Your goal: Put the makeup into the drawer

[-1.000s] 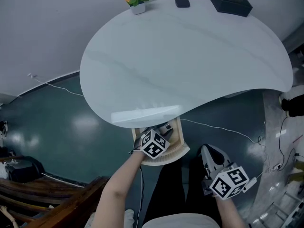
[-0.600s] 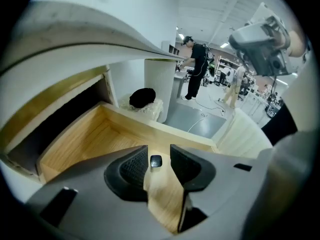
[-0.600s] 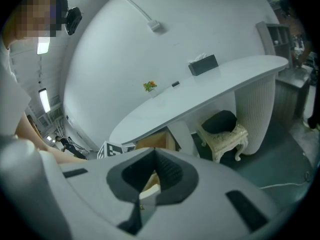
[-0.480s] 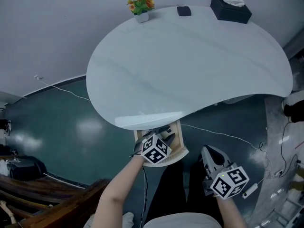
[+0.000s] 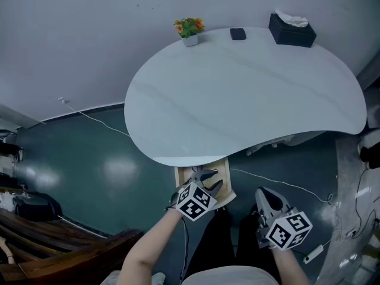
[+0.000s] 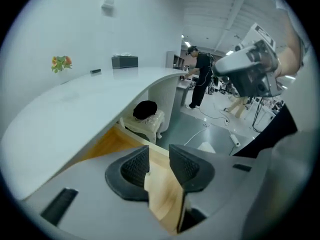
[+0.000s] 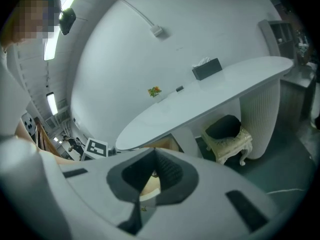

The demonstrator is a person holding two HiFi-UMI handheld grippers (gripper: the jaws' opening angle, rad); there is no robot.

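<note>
Drawer [image 5: 228,174] contents: hidden behind left gripper [image 5: 208,180] | left fingers [image 6: 134,167]: narrow gap, empty, just closing; raised since earlier frame | right gripper [image 5: 266,195] fingers [image 7: 169,172]: tips together, empty

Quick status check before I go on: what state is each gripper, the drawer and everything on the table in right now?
left gripper: open, jaws have just been closing, nothing between them.
right gripper: shut, empty.
drawer: pulled out from under the table, contents unclear.
tissue box: tissue sticking out on top.
flower pot: upright.
</note>
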